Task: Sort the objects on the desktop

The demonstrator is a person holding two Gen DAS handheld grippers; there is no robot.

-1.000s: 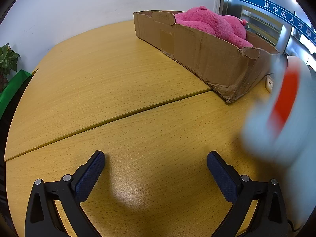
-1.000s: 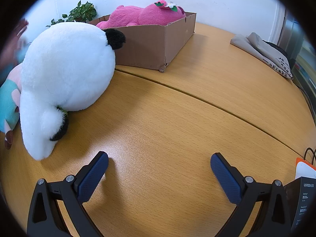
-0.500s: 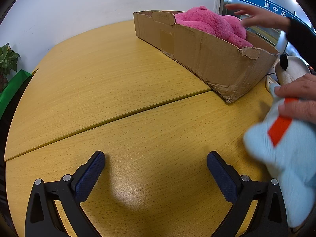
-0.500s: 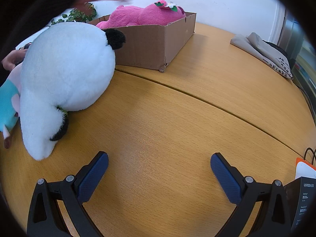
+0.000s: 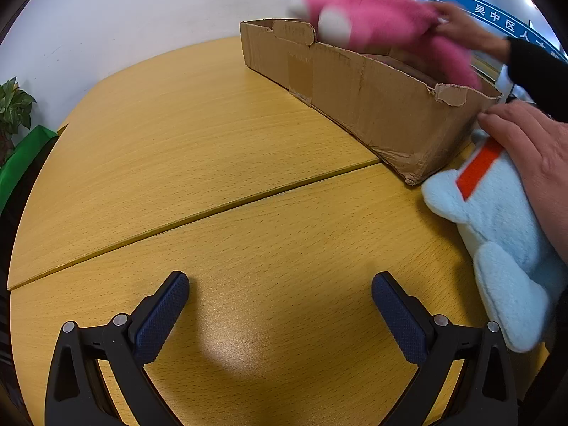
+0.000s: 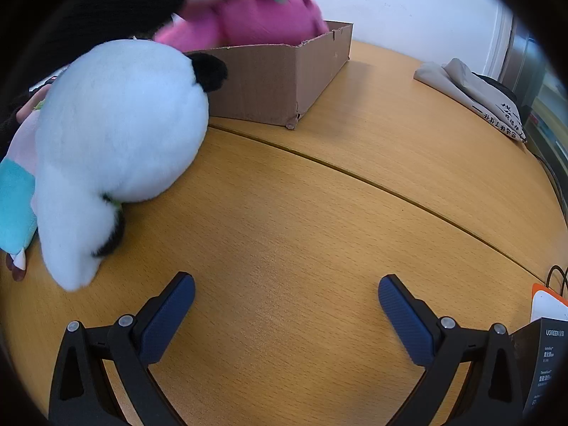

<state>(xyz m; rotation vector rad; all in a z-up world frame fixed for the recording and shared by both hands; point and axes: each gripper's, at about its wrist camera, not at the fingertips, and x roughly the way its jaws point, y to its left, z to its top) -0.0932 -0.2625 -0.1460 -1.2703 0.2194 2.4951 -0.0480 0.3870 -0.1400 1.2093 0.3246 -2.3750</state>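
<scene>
The left gripper (image 5: 280,296) sits low over the wooden surface (image 5: 198,149) with its two blue-padded fingers (image 5: 161,314) spread wide apart and nothing between them. Just off the right finger, a light blue plush toy (image 5: 497,248) with an orange-red stripe lies on the surface, and a bare hand (image 5: 532,149) presses on its far end. Ahead of the fingers and to the right, a long open cardboard box (image 5: 355,85) stands across the seam in the surface, its near corner touching or just beside the blue toy. Above the box, a second hand (image 5: 461,28) in a dark sleeve grips a pink plush toy (image 5: 383,21), which is blurred and lifted above the rim.

The right gripper (image 6: 285,296) also rests low over the surface, its fingers (image 6: 167,316) wide apart and empty. Ahead of the left finger a large white plush panda (image 6: 117,135) with black ears lies on the surface, its head near the box's end wall. Partly hidden behind it is another toy in teal and pink (image 6: 16,191). Farther ahead the pink toy shows above the box, blurred. Far off to the right lies a folded beige cloth bag (image 6: 472,92); close to the right finger a dark printed carton (image 6: 543,365) stands at the edge, with a white and orange item (image 6: 546,301) behind it.
</scene>
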